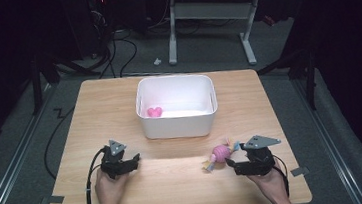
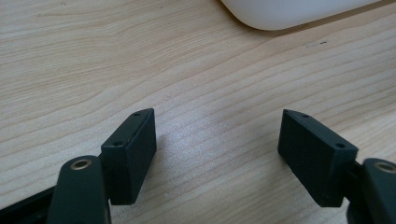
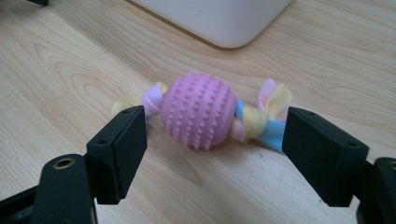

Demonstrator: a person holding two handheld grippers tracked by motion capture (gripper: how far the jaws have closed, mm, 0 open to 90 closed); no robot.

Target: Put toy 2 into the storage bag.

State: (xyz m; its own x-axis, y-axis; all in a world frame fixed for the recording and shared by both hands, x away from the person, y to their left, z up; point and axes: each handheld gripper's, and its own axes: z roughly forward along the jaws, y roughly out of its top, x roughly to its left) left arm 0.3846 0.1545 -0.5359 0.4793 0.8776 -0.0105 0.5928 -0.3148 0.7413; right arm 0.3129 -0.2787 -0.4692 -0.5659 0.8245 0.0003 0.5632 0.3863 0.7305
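Note:
A pink knobbly ball toy [image 1: 219, 153] with pastel fabric tails at both ends lies on the wooden table [image 1: 176, 183], in front of the white bin's right corner. My right gripper [image 1: 235, 155] sits just to its right, at the front right of the table. In the right gripper view the ball [image 3: 198, 109] lies just beyond the wide-apart jaws of the right gripper [image 3: 214, 135], and neither pad touches it. At the front left, my left gripper [image 1: 135, 159] rests in a hand. The left gripper [image 2: 217, 135] stands open over bare wood.
A white rectangular bin [image 1: 176, 127] stands mid-table with a small pink heart-shaped thing [image 1: 155, 111] inside at its left. Its corner shows in the left gripper view [image 2: 289, 11] and in the right gripper view [image 3: 219, 18]. Beyond the table are desk legs and cables on the floor.

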